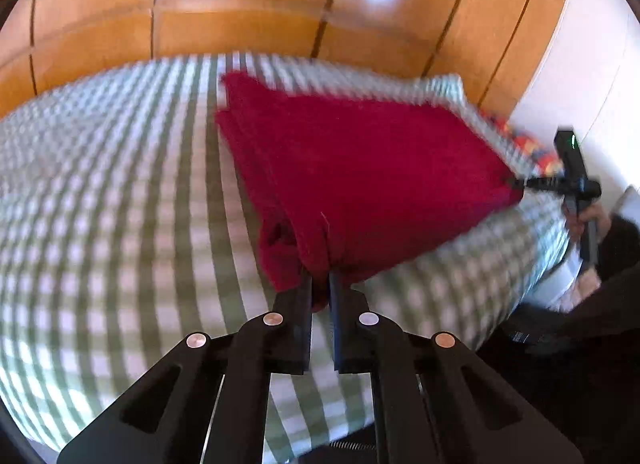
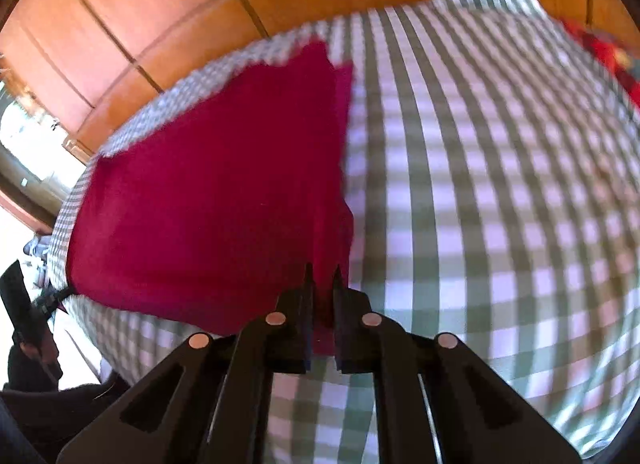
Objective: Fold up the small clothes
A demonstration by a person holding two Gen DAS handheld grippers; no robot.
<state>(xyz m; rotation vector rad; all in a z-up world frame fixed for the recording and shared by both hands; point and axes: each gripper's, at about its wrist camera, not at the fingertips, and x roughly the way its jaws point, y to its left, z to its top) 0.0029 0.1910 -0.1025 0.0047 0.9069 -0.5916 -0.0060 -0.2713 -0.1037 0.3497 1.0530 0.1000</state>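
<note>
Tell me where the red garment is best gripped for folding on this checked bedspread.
Probably its two near corners, from the near edge: the red garment lies flat on the checked bedspread, and the left gripper and right gripper already pinch them.

Dark red garment (image 1: 360, 167), folded, spread on green checked bedcover (image 1: 120, 203)

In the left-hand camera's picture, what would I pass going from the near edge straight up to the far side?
Left gripper, shut on a bunched corner → red garment spread flat → green checked bedcover, bare past the garment → wooden panelled wall.
</note>
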